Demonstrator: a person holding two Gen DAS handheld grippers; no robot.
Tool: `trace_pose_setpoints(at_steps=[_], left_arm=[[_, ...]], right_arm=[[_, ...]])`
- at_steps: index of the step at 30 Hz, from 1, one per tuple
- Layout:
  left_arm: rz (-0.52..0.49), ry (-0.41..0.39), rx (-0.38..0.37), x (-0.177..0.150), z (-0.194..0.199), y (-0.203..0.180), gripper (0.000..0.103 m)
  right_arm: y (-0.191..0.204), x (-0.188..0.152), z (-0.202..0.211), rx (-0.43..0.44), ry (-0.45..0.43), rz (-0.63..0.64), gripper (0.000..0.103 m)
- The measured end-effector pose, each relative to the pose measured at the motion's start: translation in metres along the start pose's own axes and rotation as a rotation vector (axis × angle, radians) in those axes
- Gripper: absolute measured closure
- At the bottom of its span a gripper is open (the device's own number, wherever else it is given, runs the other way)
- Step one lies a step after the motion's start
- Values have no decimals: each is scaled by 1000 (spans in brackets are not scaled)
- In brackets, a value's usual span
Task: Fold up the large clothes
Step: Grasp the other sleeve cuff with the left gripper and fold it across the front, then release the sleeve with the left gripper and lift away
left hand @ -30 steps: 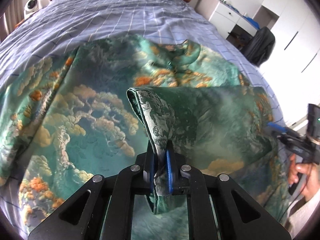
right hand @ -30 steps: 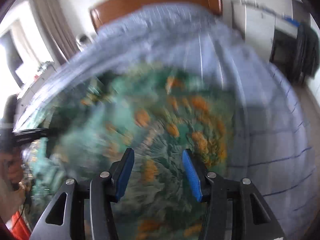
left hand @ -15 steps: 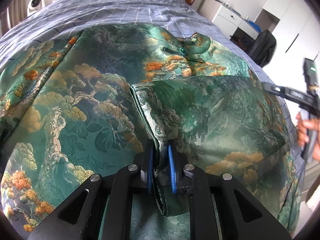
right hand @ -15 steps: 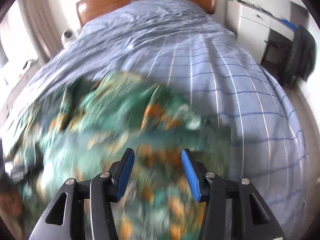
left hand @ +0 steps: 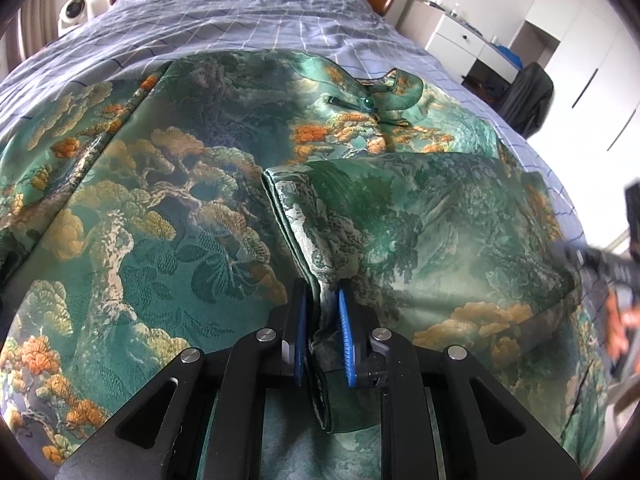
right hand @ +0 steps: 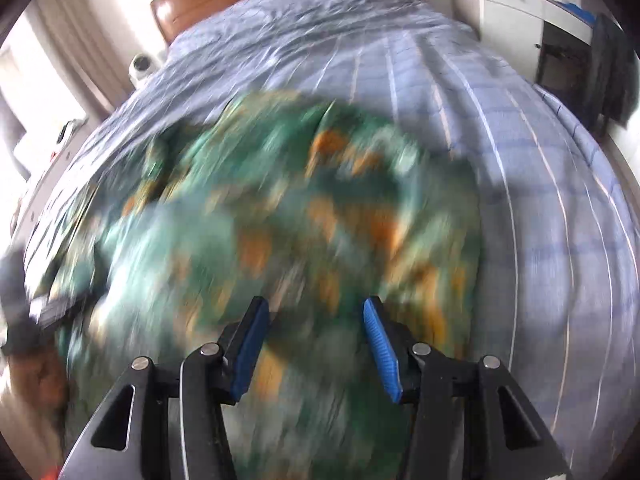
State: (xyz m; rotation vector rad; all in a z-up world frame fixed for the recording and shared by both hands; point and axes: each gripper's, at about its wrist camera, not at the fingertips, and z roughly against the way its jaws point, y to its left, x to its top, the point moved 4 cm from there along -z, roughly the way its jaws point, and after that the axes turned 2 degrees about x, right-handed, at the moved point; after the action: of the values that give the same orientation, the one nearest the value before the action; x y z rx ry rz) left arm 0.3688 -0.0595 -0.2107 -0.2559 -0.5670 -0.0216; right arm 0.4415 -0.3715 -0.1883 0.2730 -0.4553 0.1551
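The left claw (left hand: 322, 332) pinches the folded sleeve (left hand: 400, 232) of the green garment (left hand: 160, 220) spread on the bed (left hand: 248, 12), sleeve running rightward across its chest, while the right claw (right hand: 316, 344) hovers half-open, empty, above it.

Right wrist view: the green patterned garment (right hand: 280, 240) is smeared by motion blur, pattern unreadable. Left wrist view: the right gripper (left hand: 600, 264) and the hand (left hand: 622, 320) holding it are blurred and cut by the frame edge.
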Motion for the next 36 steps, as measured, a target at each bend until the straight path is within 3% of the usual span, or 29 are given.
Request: trace_pose_setpoints(at_steps=[4, 9, 11, 13, 15, 17, 19, 23, 28, 32, 36], left_arm=[[-12, 2, 18, 1, -1, -2, 87], [-19, 1, 44, 4, -1, -6, 85], [-15, -13, 77, 2, 11, -7, 77], [-15, -28, 107, -4, 28, -7, 47], [-29, -55, 132, -13, 52, -4, 28], [-58, -73, 135, -25, 77, 1, 23], [-80, -73, 144, -37, 99, 12, 20], [-75, -81, 212, -56, 138, 48, 15], [73, -140, 306, -70, 185, 139, 5], [363, -149, 311, -86, 195, 242, 5], [669, -192, 298, -105, 194, 335, 6]], right_arm=[[15, -33, 11, -26, 40, 32, 53], [16, -39, -14, -81, 39, 36, 53], [18, -38, -14, -101, 28, 26, 52], [19, -39, -8, -119, 8, 19, 52], [26, -44, 11, -163, -45, 31, 52], [35, -55, 32, -195, -81, 29, 49], [43, -67, 50, -188, -106, 14, 34], [72, -102, 90, -123, -168, -27, 33], [110, -145, 108, -104, -185, 23, 33], [142, -169, 114, -53, -175, 58, 33], [170, -172, 112, -38, -164, 135, 33]])
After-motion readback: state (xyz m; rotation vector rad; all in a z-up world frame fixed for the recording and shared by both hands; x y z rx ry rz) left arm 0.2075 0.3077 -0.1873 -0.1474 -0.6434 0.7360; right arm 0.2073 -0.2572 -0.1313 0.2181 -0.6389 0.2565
